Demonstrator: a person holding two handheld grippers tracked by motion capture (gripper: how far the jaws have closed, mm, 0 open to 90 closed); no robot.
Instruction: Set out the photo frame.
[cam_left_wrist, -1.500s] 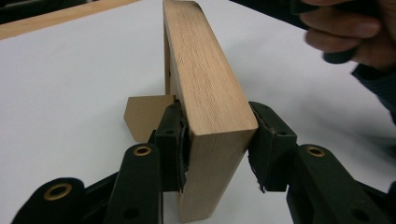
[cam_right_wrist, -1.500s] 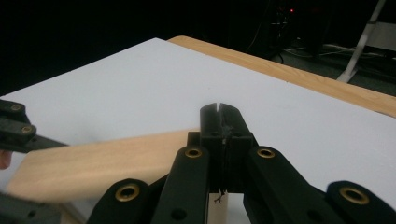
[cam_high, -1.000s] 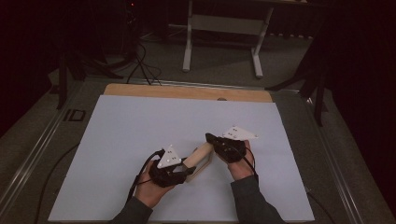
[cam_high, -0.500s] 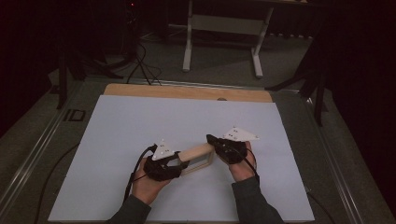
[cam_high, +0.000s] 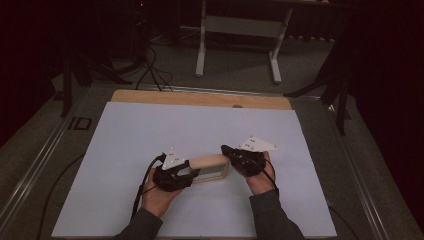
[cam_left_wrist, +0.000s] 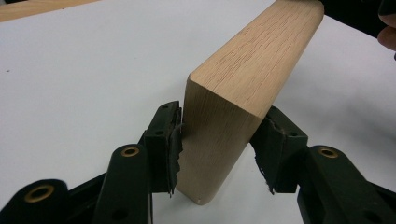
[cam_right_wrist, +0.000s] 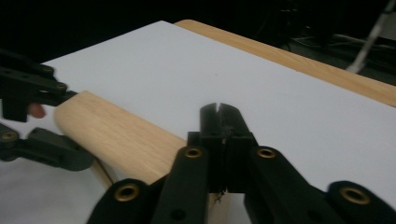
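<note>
A pale wooden block (cam_high: 210, 162) with rounded edges stands on edge on the white sheet (cam_high: 150, 130), level between my two grippers. My left gripper (cam_high: 187, 172) straddles the block's left end. In the left gripper view, the block (cam_left_wrist: 247, 70) fills the gap of the left gripper (cam_left_wrist: 217, 140). Its jaws have just been closing, and both pads touch the wood. My right gripper (cam_high: 227, 151) sits at the block's right end. The right gripper (cam_right_wrist: 219, 116) has its jaws together over the block (cam_right_wrist: 121, 135); they have just been opening a little, with nothing seen between the tips.
A bare wooden strip (cam_high: 200, 97) runs along the table's far edge. Beyond it stand the legs of a metal stand (cam_high: 235, 30), with cables (cam_high: 150, 70) on the floor. Wide white sheet lies to the left, right and far side of the hands.
The block has swung from a slant to level between the grippers. The left gripper has shifted a little to the left along it. The right hand has stayed put.
</note>
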